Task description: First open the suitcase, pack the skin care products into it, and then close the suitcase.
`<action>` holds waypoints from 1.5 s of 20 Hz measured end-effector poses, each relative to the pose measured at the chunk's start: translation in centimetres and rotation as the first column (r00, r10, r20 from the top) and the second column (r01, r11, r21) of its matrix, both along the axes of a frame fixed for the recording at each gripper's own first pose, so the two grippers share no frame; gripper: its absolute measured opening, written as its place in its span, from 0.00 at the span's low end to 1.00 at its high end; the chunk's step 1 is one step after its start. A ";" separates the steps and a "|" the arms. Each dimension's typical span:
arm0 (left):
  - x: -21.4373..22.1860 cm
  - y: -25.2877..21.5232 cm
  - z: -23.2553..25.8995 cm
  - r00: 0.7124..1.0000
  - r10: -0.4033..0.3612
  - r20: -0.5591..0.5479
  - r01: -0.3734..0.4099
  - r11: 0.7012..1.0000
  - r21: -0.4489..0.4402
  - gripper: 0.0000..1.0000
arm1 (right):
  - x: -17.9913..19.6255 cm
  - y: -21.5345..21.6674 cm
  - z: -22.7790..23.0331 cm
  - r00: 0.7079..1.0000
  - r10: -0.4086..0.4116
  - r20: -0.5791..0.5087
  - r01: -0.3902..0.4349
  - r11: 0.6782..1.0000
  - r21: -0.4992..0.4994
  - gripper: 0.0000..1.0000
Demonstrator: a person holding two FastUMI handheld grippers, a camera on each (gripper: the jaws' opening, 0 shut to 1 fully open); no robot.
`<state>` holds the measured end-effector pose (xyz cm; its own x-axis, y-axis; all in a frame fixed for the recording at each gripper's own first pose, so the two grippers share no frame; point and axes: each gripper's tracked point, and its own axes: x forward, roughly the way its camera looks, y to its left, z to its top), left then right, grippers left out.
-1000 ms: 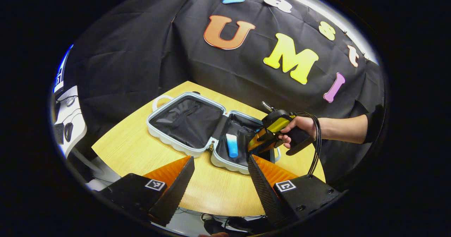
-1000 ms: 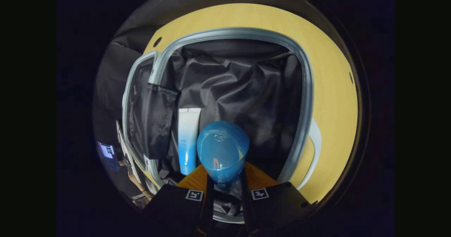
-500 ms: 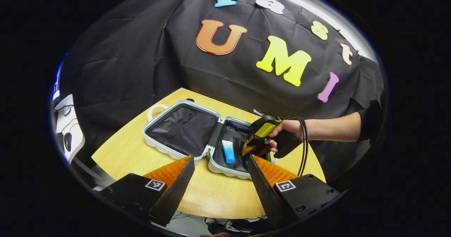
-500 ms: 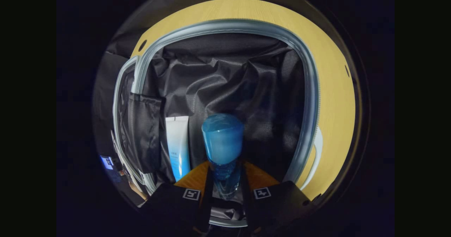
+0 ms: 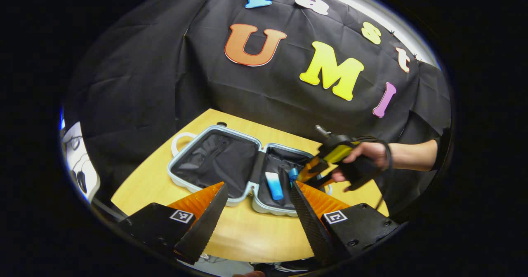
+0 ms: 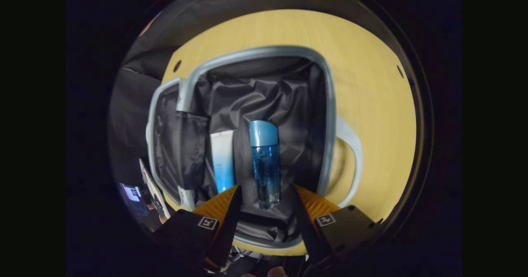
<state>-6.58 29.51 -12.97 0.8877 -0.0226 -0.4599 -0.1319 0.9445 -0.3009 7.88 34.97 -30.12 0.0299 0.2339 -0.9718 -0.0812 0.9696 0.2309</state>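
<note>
The pale blue suitcase (image 5: 214,184) lies open flat on the wooden table, both halves lined in black. In its right half lie a white-and-blue tube (image 6: 223,159) and, beside it, a clear blue bottle with a blue cap (image 6: 265,161); the tube (image 5: 274,185) and the bottle (image 5: 293,174) also appear in the left gripper view. My right gripper (image 6: 264,196) is open just above the bottle's base, its fingers apart from it. The right gripper (image 5: 315,174), held by a hand, hovers over the suitcase's right edge. My left gripper (image 5: 258,205) is open near the table's front, holding nothing.
The round wooden table (image 5: 247,231) has bare surface in front of the suitcase (image 6: 326,116) and around it. A white handle (image 6: 350,145) sticks out from the case's side. Equipment (image 5: 78,145) stands off the table at the left.
My right gripper has opened and let go of the blue bottle, which now lies in the suitcase beside the tube. The gripper has drawn back and up. The left gripper barely moved.
</note>
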 end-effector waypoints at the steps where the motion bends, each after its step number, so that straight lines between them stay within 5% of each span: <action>1: 1.1 1.7 -0.3 1.000 -0.006 0.003 0.006 1.000 0.009 0.98 | -0.5 -0.3 1.8 0.999 0.028 0.045 -0.030 0.999 0.035 0.65; 5: 5.8 10.3 -2.5 1.000 -0.003 -0.029 0.003 1.000 0.023 0.98 | -2.1 -4.4 8.9 0.945 0.115 0.307 -0.161 0.979 0.127 0.70; 9: 10.9 18.9 -7.2 0.992 0.043 -0.118 -0.038 0.998 0.047 0.99 | -2.8 -11.6 14.2 0.775 0.170 0.608 -0.227 0.974 0.017 0.69; 11: 12.0 21.2 -11.0 0.978 0.053 -0.202 -0.044 0.998 0.051 0.98 | -4.6 -14.2 15.5 0.735 0.161 0.659 -0.205 0.979 -0.010 0.70; 16: 14.9 24.6 -16.5 0.945 0.080 -0.318 -0.082 0.997 0.008 0.98 | -8.1 -17.1 16.4 0.723 0.075 0.687 -0.126 0.992 0.024 0.69; 21: 16.6 25.0 -20.7 0.911 0.089 -0.402 -0.097 0.995 0.002 0.96 | -7.5 -18.1 17.7 0.717 0.005 0.697 -0.059 0.997 0.054 0.70; 25: 17.7 24.8 -21.9 0.897 0.129 -0.423 -0.132 0.991 0.022 0.63 | -7.7 -18.7 17.0 0.730 -0.021 0.683 -0.030 0.998 0.062 0.70; 27: 17.7 24.8 -21.6 0.897 0.147 -0.416 -0.144 0.989 0.040 0.58 | -7.8 -18.9 17.2 0.728 -0.032 0.685 -0.023 0.997 0.070 0.70; 28: 17.5 24.5 -20.9 0.898 0.145 -0.415 -0.141 0.989 0.040 0.34 | -7.9 -19.2 17.3 0.724 -0.039 0.688 -0.020 0.997 0.077 0.70; 30: 17.2 24.1 -20.1 0.896 0.146 -0.420 -0.139 0.989 0.048 0.21 | -7.9 -19.5 17.6 0.718 -0.046 0.694 -0.020 0.996 0.087 0.70</action>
<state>10.61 53.59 -33.06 0.6039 0.1004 -0.7908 -0.3763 0.9104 -0.1718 -0.06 15.51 -12.48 0.6924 0.3059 -0.6535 -0.2386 0.9518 0.1928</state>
